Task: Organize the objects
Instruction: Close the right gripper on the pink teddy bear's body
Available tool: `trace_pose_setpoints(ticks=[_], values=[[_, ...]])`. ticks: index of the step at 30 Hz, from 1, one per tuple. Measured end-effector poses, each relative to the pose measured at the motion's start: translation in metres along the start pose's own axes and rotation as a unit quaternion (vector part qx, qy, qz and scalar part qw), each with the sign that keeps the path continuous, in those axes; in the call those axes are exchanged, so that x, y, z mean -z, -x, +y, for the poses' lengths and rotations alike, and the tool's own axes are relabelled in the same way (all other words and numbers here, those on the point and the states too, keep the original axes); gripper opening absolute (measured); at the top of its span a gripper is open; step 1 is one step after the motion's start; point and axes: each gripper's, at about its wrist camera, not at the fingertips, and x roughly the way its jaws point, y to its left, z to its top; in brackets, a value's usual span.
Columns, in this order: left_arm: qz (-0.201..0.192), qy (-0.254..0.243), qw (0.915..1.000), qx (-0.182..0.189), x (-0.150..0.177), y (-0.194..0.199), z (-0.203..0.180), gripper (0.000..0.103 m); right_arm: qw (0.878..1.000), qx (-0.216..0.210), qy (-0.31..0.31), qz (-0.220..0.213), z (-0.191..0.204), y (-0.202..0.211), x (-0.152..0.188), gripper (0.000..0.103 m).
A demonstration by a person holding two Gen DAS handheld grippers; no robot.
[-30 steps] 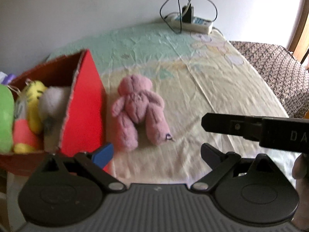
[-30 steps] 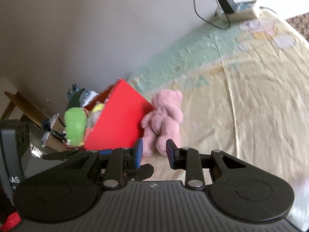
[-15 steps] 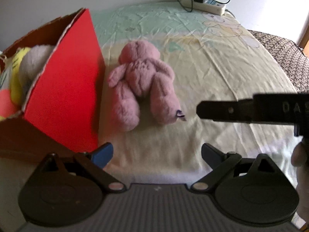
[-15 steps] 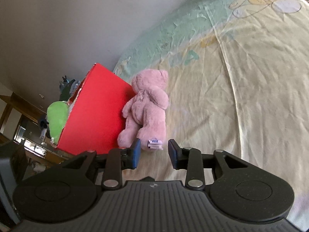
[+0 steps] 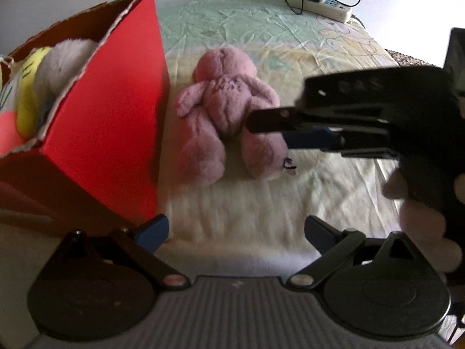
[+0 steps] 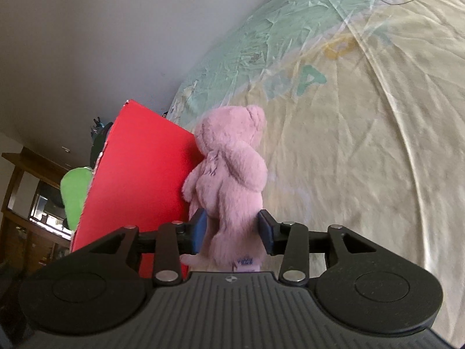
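The right hand-held gripper (image 6: 232,232), its jaws just opened partway, straddles the pink bear's (image 6: 232,180) leg on the bed (image 6: 363,116) ungripped, while the left hand-held gripper (image 5: 237,231) hangs wide and empty; closing comes next, then lifting into the red box (image 5: 107,110).

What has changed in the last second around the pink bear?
The right tool came forward to the pink bear, and its jaws have just been opening; they now straddle the bear's legs without a clear grip. The left tool stayed open. Bear and red box stayed in place.
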Motion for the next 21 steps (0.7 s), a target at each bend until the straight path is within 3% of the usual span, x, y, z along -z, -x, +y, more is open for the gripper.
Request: trace_pose_setpoints(ticks=[3,5,13,21], values=[[0.004,0.006,1.0000,0.006,0.002,0.000,0.005,0.099,1.000,-0.012,-0.025,-0.008,-0.005,-0.003,0.001,0.040],[0.005,0.010,0.9999,0.009,0.003,0.000,0.008,0.099,1.000,-0.006,-0.025,-0.005,-0.004,-0.003,0.002,0.029],[0.006,0.014,0.9995,0.026,0.001,0.003,0.015,0.099,1.000,0.005,-0.006,-0.002,-0.001,0.013,0.015,0.027],[-0.004,-0.007,0.9987,0.051,0.005,0.022,0.012,0.099,0.999,0.010,-0.029,0.017,-0.012,0.051,0.045,0.027]])
